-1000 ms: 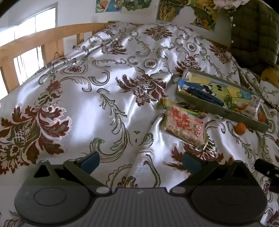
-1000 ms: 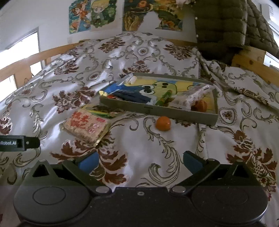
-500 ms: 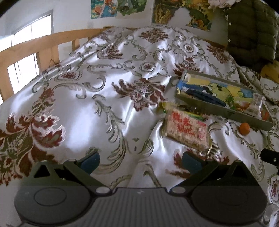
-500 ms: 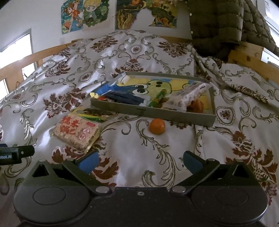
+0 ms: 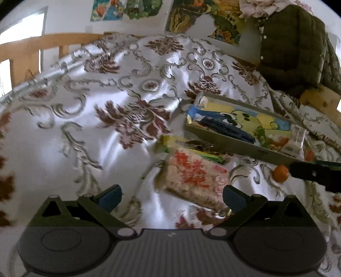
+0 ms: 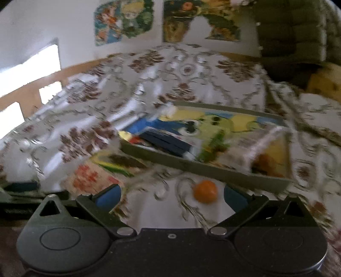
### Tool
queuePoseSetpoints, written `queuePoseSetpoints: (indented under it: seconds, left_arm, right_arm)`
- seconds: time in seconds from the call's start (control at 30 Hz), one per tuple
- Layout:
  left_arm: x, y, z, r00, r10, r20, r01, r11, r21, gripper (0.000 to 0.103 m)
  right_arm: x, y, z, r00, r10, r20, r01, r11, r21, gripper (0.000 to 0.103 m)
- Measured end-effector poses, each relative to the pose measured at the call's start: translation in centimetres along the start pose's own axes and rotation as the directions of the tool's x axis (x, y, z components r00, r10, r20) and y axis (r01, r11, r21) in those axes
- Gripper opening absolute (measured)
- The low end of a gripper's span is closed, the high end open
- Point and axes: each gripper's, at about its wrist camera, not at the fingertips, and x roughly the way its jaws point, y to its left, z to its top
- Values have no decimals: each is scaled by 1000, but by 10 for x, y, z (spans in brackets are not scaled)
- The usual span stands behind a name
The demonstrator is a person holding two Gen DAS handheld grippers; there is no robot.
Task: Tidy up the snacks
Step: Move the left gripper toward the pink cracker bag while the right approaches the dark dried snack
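While both grippers hang over bedspread [image 5: 70,119], left gripper [image 5: 171,195] spread wide, empty, rice-cracker pack [image 5: 191,179] just beyond its right finger. Right gripper [image 6: 171,195] spread wide, empty; orange [image 6: 205,191] lying between its fingertips on cloth. Green packet [image 5: 191,148] behind pack. Farther right, tray [image 6: 213,171] holding snacks. Far: posters [image 5: 127,8], jacket [image 5: 294,46].

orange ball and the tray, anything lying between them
Nothing: only bare bedspread separates the orange ball from the tray wall, in the right wrist view.
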Motion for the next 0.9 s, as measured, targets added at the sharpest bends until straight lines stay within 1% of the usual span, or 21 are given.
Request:
queuePoseSetpoints:
  seconds: [0.1, 0.17, 0.23, 0.3, 0.33, 0.4, 0.53, 0.6, 0.7, 0.8, 0.87, 0.9]
  left_arm:
    - [10, 4, -6, 998, -55, -33, 53, 998, -43, 103]
    - [9, 7, -11, 996, -86, -13, 85, 993, -87, 103]
    - [9, 7, -15, 992, -122, 6, 122, 986, -110, 103]
    - [8, 4, -16, 989, -146, 29, 149, 982, -116, 103]
    - [7, 1, -17, 988, -152, 39, 155, 982, -104, 103]
    - [9, -3, -19, 988, -145, 46, 148, 986, -81, 103]
    - [5, -10, -25, 987, -129, 90, 136, 988, -75, 103]
    - [-1, -15, -27, 985, -120, 124, 129, 989, -67, 103]
    - [-3, -22, -30, 986, -99, 136, 106, 993, -47, 103]
    - [-3, -25, -31, 989, -69, 133, 80, 994, -75, 103]
    - [-8, -26, -34, 987, -51, 151, 67, 992, -106, 103]
    - [-9, -28, -35, 987, -45, 155, 62, 993, -104, 103]
  right_arm:
    - [19, -5, 9, 996, 90, -11, -90, 996, -24, 102]
    - [33, -6, 13, 990, 141, -32, -142, 989, -45, 102]
    - [45, -6, 14, 982, 184, -50, -186, 981, -44, 102]
    - [56, -7, 15, 975, 213, -67, -216, 976, -29, 102]
    - [62, -8, 16, 970, 229, -76, -232, 973, -22, 102]
    - [70, -10, 16, 964, 252, -87, -253, 967, -12, 102]
    - [83, -11, 20, 948, 303, -93, -302, 953, 25, 102]
    - [89, -10, 21, 940, 327, -96, -326, 945, 28, 102]
    - [96, -4, 24, 930, 352, -105, -353, 936, 15, 100]
    - [105, 2, 26, 924, 362, -126, -366, 931, -10, 99]
    - [112, 9, 28, 918, 371, -142, -380, 924, -41, 98]
    - [115, 12, 30, 915, 376, -145, -387, 920, -58, 98]
